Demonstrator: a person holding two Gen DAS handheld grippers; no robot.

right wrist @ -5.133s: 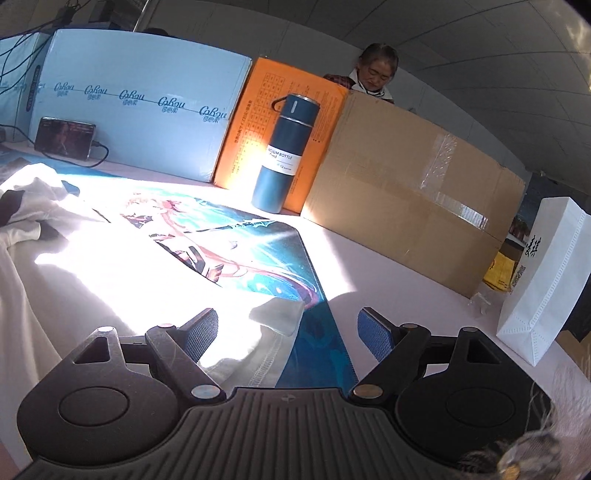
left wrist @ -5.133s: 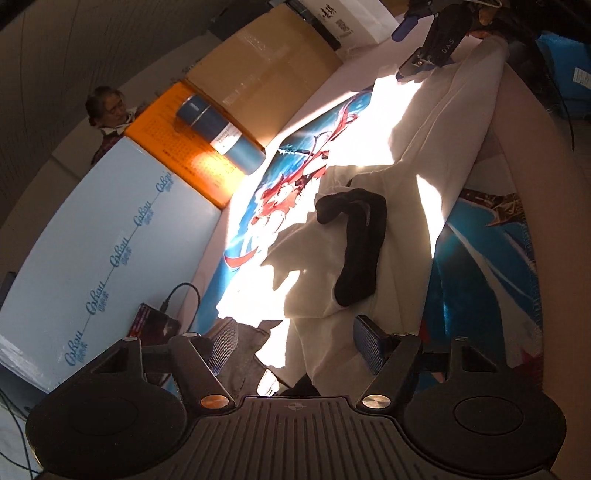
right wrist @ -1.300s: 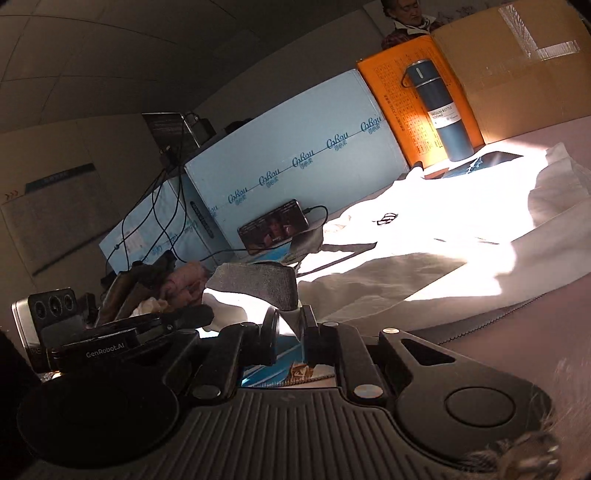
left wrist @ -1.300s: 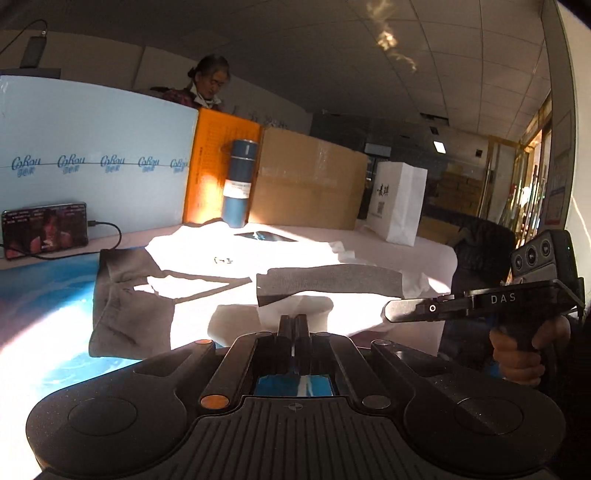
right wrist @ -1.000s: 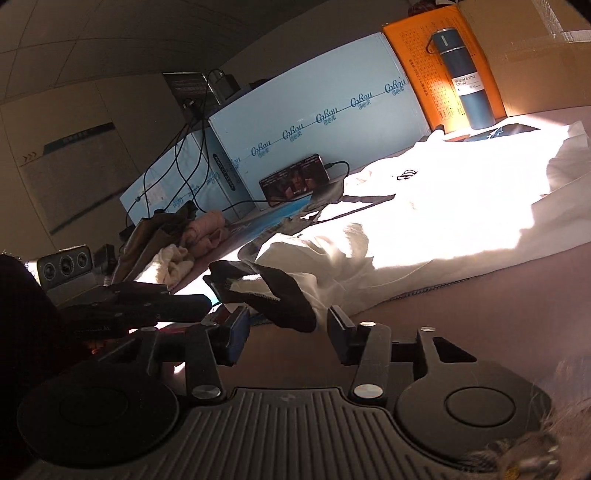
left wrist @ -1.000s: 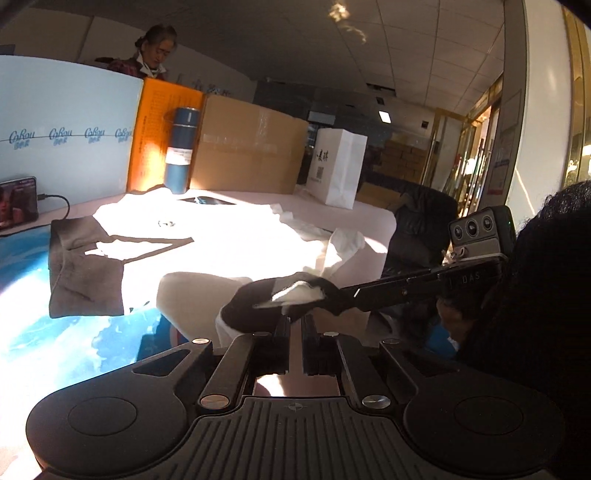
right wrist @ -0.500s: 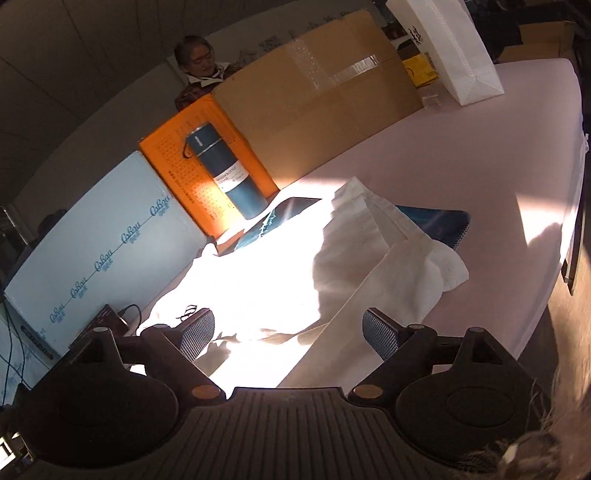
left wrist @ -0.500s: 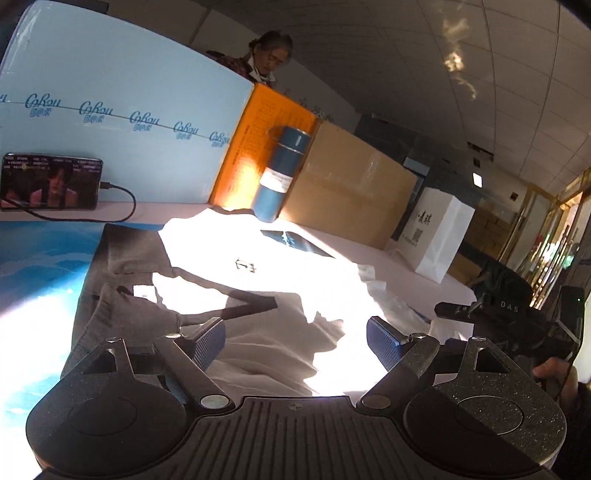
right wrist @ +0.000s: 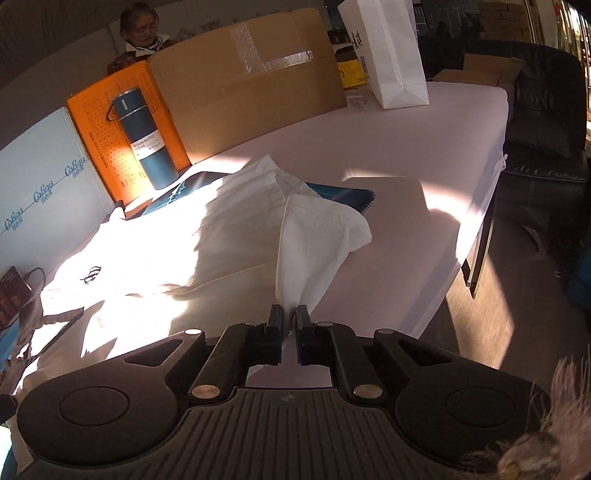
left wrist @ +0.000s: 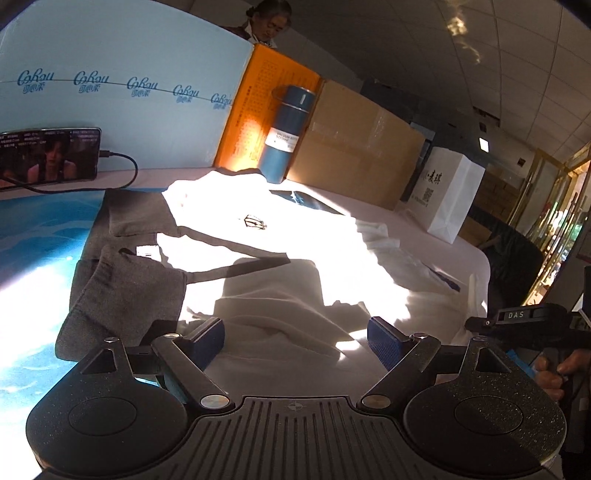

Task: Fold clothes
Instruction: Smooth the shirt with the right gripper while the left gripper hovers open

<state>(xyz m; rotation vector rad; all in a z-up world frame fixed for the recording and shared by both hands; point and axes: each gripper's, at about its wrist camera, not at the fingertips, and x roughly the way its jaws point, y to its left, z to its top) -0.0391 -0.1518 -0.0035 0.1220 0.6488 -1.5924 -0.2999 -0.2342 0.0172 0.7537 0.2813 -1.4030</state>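
Broadly, the scene is a pale pink worktop [right wrist: 424, 147] in a dim office room with a tiled ceiling, crossed by hard patches of sunlight. A white shirt [left wrist: 295, 258] lies spread over the middle of the worktop, partly on a blue printed mat [left wrist: 33, 229] at the left of the left wrist view; a grey garment [left wrist: 122, 284] lies against the shirt's left side. The left gripper [left wrist: 295, 334] hovers low over the shirt's near edge with its jaws spread wide and nothing between them. The right gripper [right wrist: 289, 317] has its jaws clenched on a corner of the shirt [right wrist: 310, 236], and the cloth rises from the tips in a folded peak toward the centre of that frame. Along the back of the worktop stand a light blue board [left wrist: 110, 92], an orange box [left wrist: 255, 110], a blue bottle [left wrist: 286, 133], a brown carton [left wrist: 354, 147] and a white bag [left wrist: 447, 192]. A phone [left wrist: 48, 153] with a cable leans against the board at left. A woman [right wrist: 142, 27] sits behind the boxes. At the right of the right wrist view a dark sofa [right wrist: 546, 122] stands on the floor beyond the worktop's edge.
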